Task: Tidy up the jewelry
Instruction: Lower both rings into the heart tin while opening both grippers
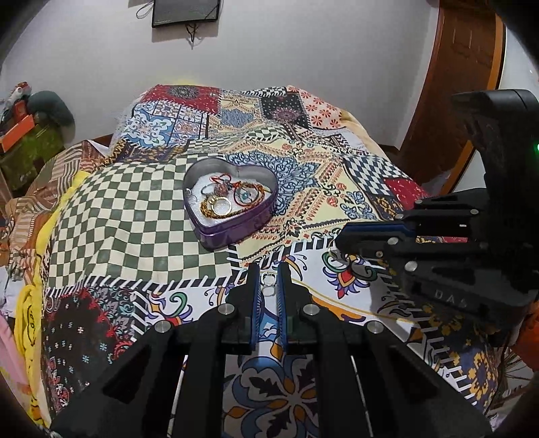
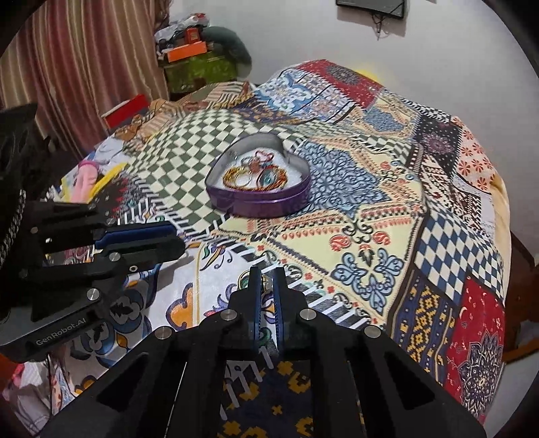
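Observation:
A purple heart-shaped tin stands open on the patterned bedspread, holding several bangles, rings and red wire pieces on white padding; it also shows in the right wrist view. My left gripper is shut on a small silver ring, low over the cloth, in front of the tin. My right gripper is shut on a small gold piece of jewelry with a green-and-gold part showing left of the fingers. Each gripper appears in the other's view, my right and my left.
The patchwork bedspread covers the whole bed. A green box with orange boxes on it stands by the striped curtain. A dark frame hangs on the white wall. A wooden door is at the right.

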